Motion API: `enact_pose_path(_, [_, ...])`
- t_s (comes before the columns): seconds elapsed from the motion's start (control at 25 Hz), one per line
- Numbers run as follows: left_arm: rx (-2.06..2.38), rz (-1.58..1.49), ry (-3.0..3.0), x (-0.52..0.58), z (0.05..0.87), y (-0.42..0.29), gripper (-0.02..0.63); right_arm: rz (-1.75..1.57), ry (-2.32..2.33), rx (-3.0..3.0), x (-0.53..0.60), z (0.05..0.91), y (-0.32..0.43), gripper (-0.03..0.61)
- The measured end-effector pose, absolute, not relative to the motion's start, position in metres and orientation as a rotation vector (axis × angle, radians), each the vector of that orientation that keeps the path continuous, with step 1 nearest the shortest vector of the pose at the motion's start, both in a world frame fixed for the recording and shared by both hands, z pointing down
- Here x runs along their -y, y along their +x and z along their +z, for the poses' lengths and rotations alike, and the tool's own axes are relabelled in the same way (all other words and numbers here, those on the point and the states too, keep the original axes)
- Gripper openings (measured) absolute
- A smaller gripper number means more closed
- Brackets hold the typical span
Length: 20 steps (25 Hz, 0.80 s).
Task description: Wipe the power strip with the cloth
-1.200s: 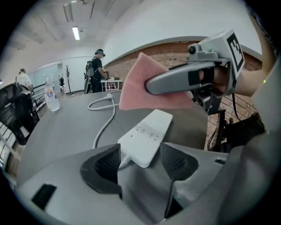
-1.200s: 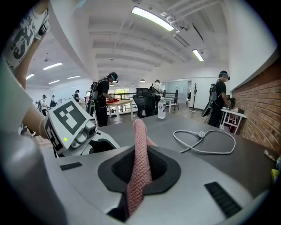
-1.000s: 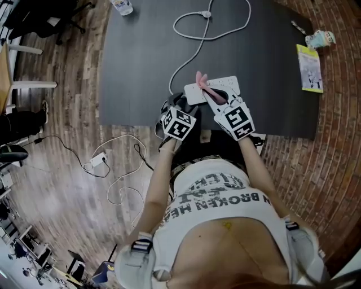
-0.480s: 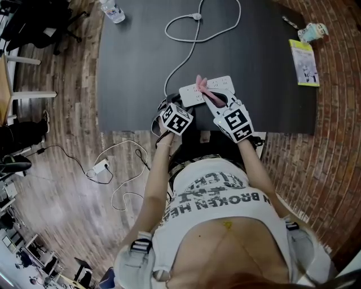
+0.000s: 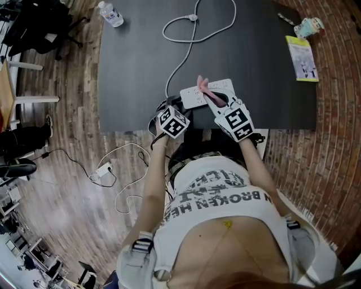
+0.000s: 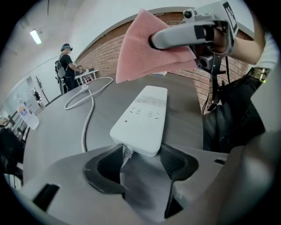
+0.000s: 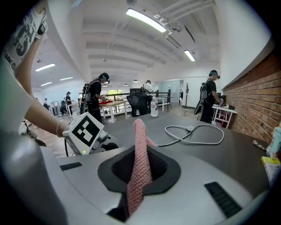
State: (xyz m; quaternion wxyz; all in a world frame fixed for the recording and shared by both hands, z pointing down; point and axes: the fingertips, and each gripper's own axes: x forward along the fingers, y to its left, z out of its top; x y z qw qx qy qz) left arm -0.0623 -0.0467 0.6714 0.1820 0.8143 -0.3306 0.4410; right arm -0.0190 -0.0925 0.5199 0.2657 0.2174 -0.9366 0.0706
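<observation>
The white power strip (image 5: 217,89) lies near the front edge of the dark table (image 5: 135,68). Its cord (image 5: 186,48) loops away toward the back. In the left gripper view the strip (image 6: 145,114) has its cord end right at the tips of my left gripper (image 6: 141,154). Those jaws have just been closing and stand wide on either side of that end, with no press visible. My right gripper (image 7: 139,163) is shut on a pink cloth (image 7: 139,154). It holds the cloth (image 6: 138,55) just above the strip's far half.
A water bottle (image 5: 111,13) stands at the table's back left. A green booklet (image 5: 302,58) and a small figure (image 5: 312,25) lie at the back right. A charger and cable (image 5: 104,169) trail on the wooden floor. Other people work at tables far behind.
My left gripper has rolled a little and edged left beside the strip's cord end. The right gripper still holds the cloth over the strip, shifted slightly.
</observation>
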Motion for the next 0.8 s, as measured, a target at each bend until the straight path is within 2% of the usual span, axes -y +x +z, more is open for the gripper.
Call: enact_pose_path(0.8, [0.862, 1.244, 2.308, 0.037, 0.672, -0.056, 0.265, 0.138, 0.376, 2.484, 0.080, 0.553, -0.059, 0.017])
